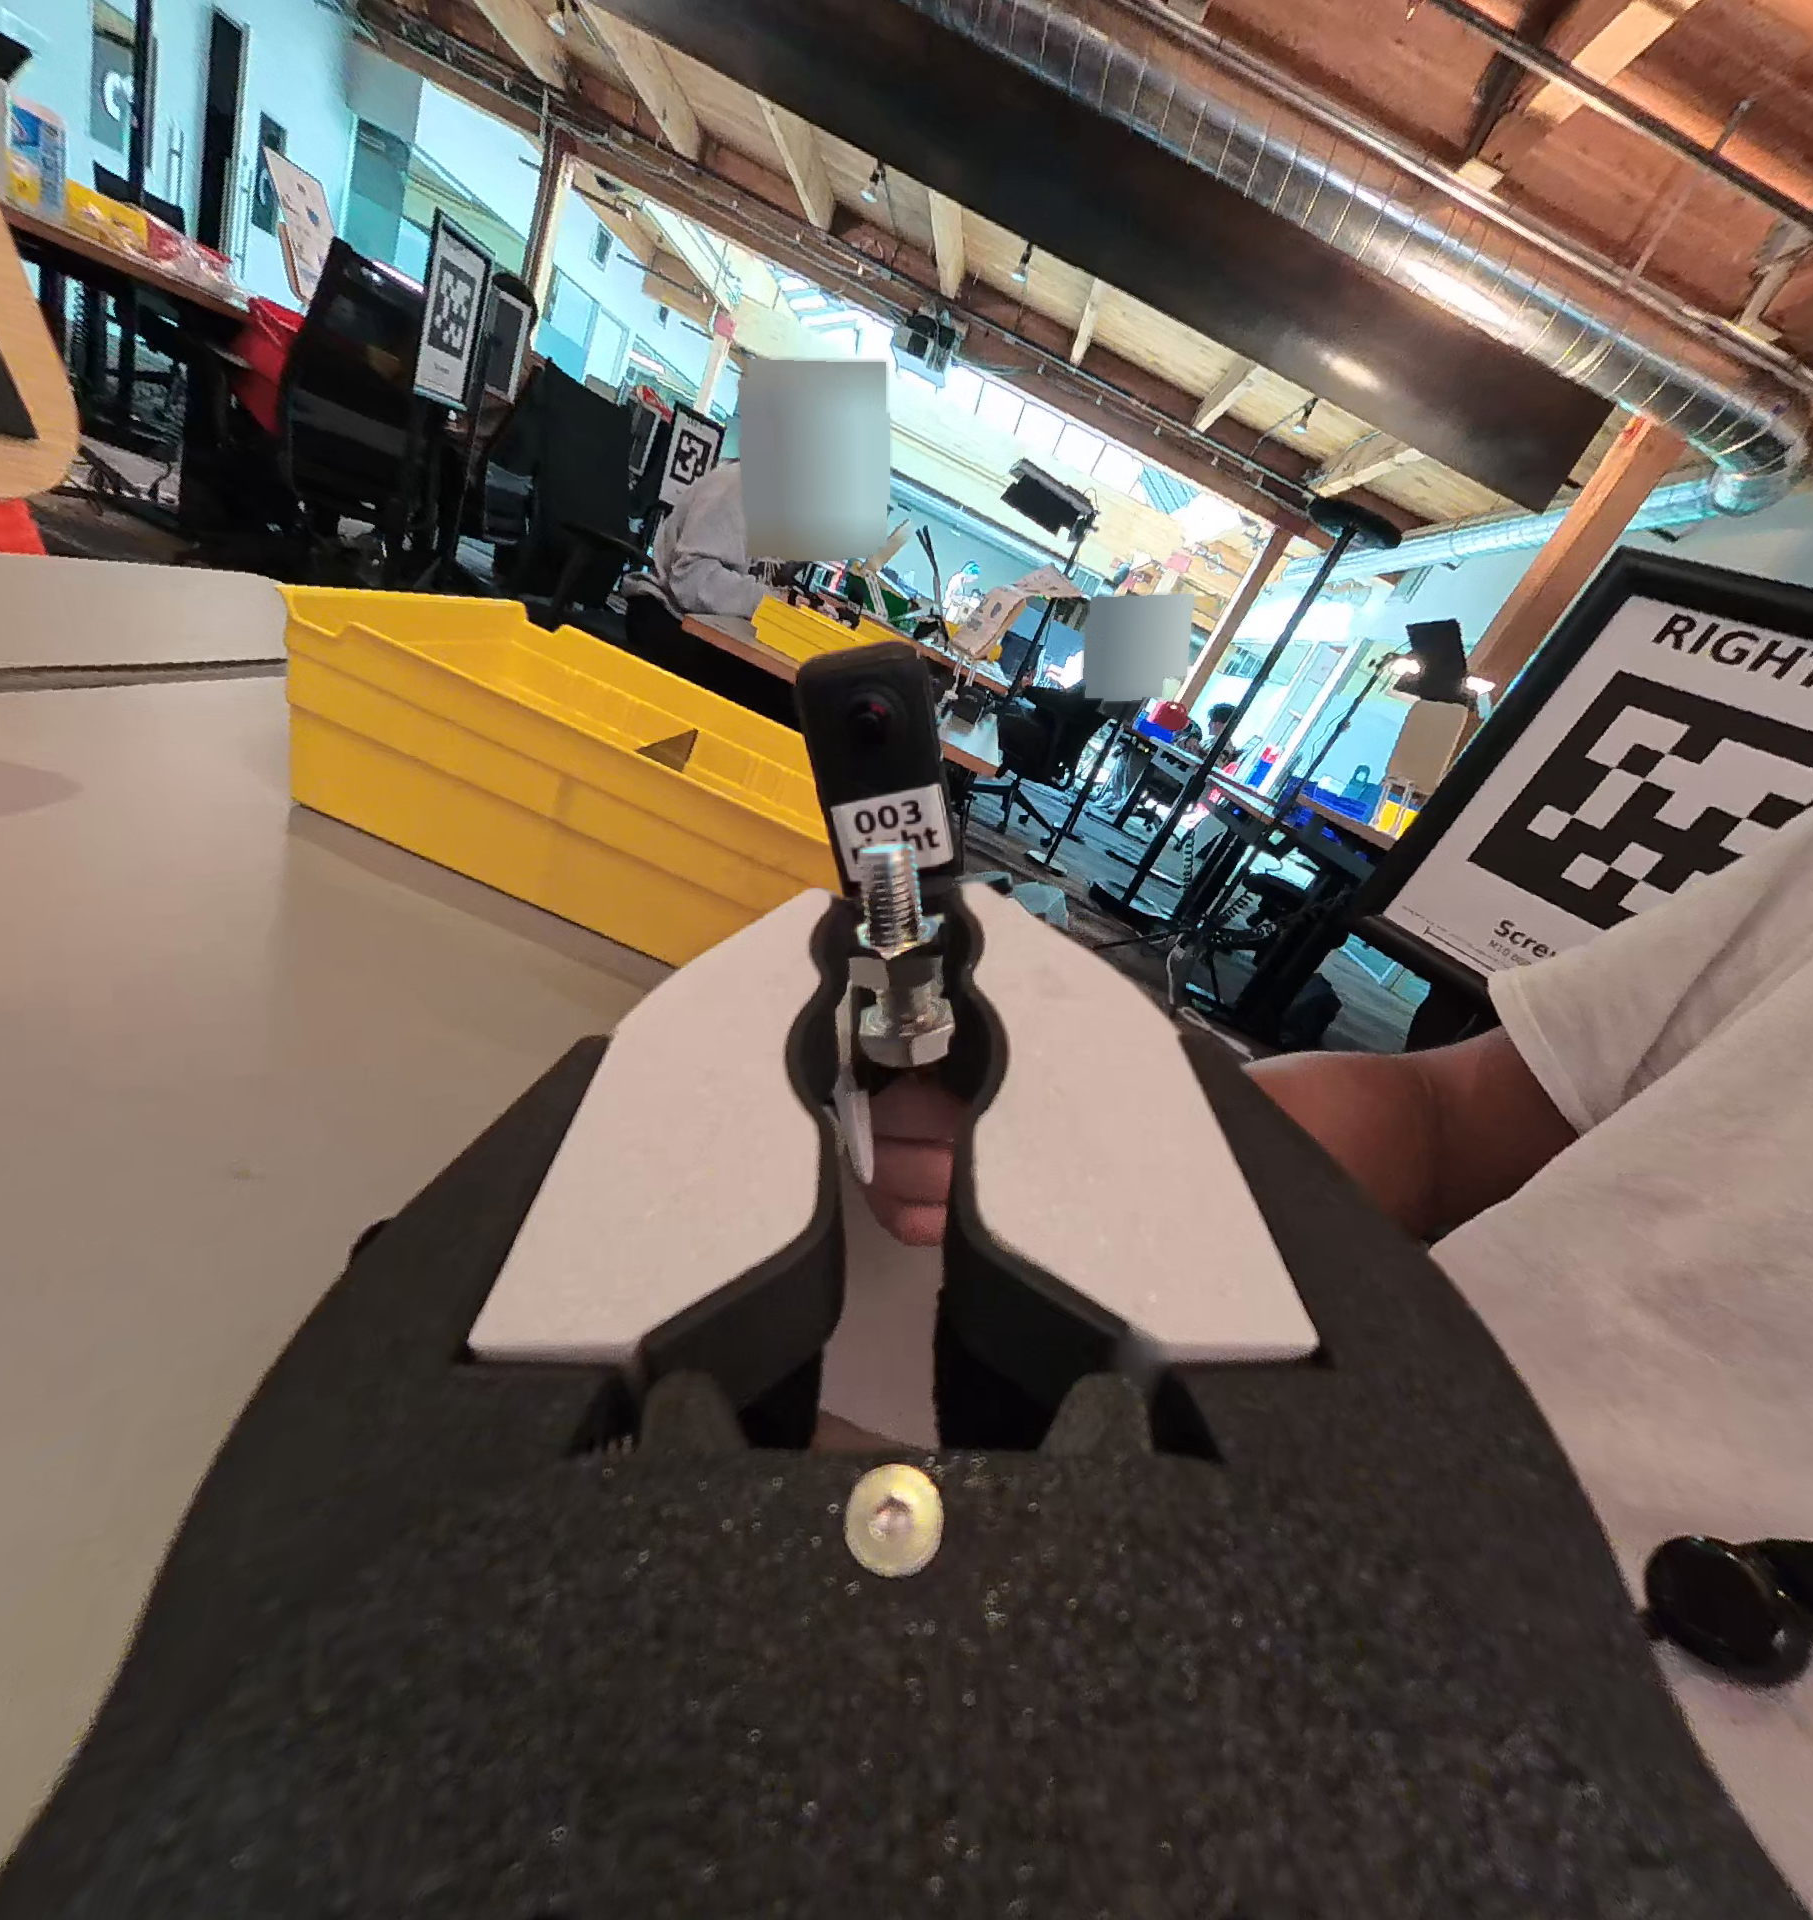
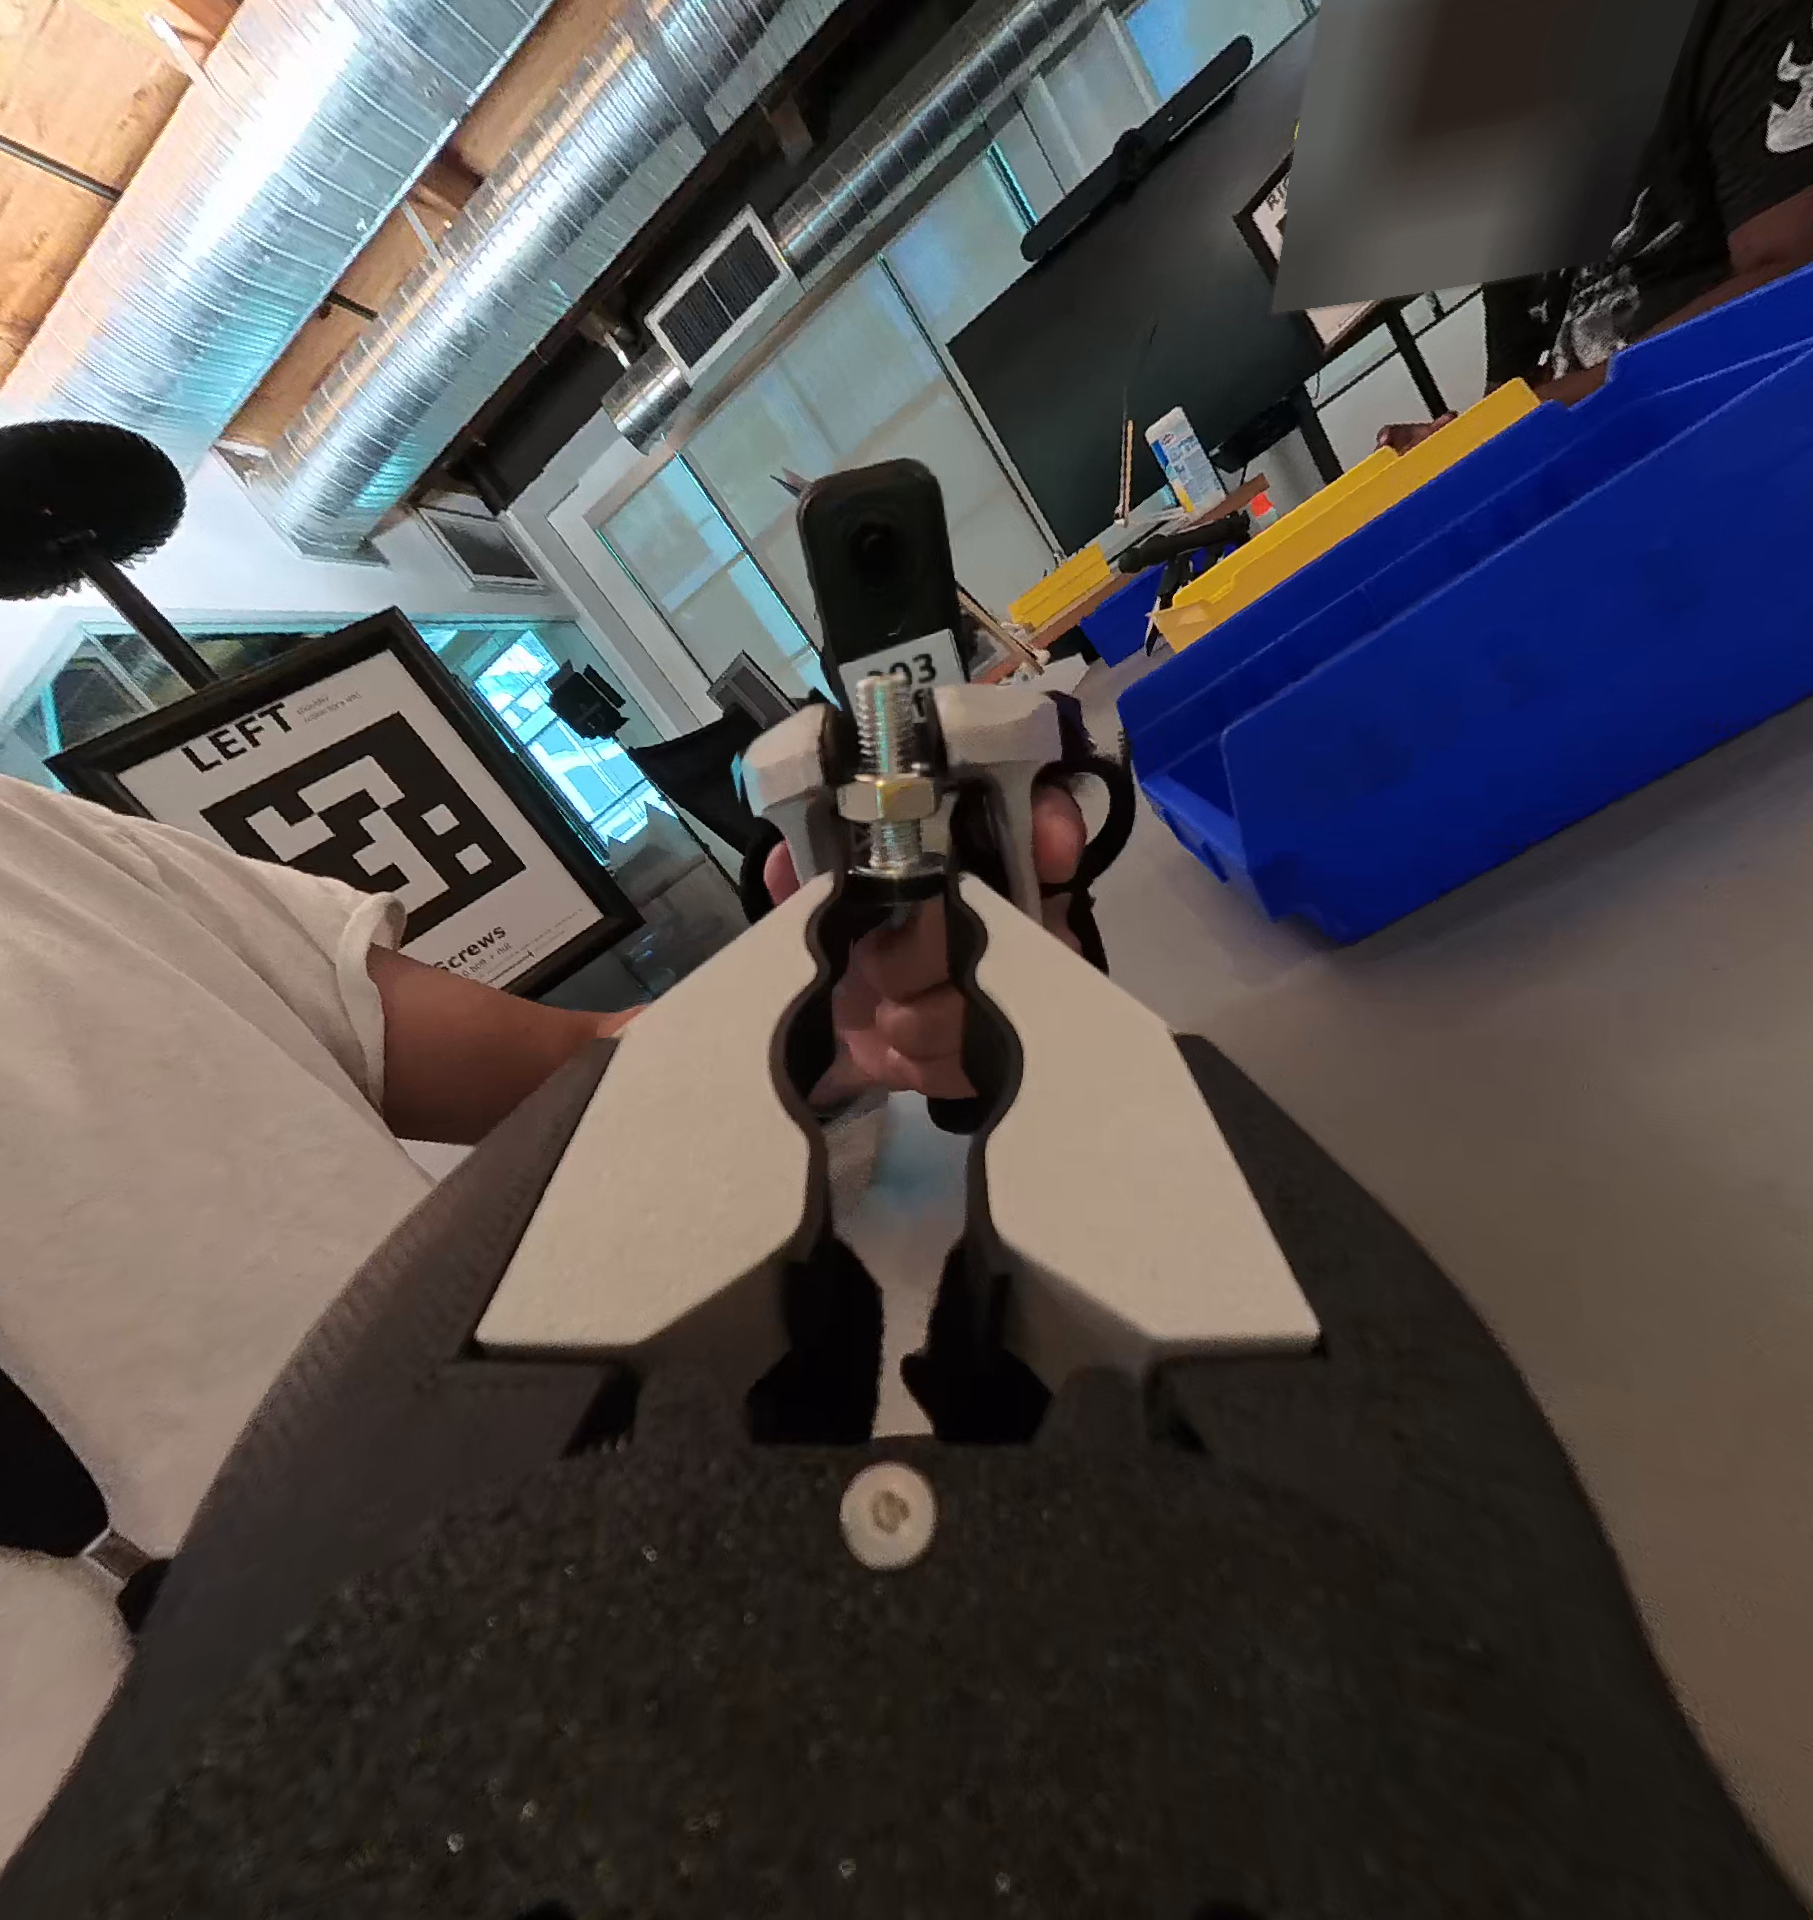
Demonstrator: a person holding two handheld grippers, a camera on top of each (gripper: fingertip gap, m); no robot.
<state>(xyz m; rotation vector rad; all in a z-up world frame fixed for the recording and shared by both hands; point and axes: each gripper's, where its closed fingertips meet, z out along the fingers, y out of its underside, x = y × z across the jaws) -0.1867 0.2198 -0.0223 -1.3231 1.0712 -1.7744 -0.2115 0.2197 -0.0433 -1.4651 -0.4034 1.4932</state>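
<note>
The left hand-held gripper is closed on a silver threaded steel bolt carrying 2 hexagonal steel nuts; the bolt stands upright between its white fingers. The right hand-held gripper faces it from the other side, and its tips are closed on the bolt's lower end (the same bolt, seen from the opposite side). Both are raised above the grey worktop. A yellow plastic bin stands on the worktop behind the left one, and a blue plastic bin stands near the right one.
</note>
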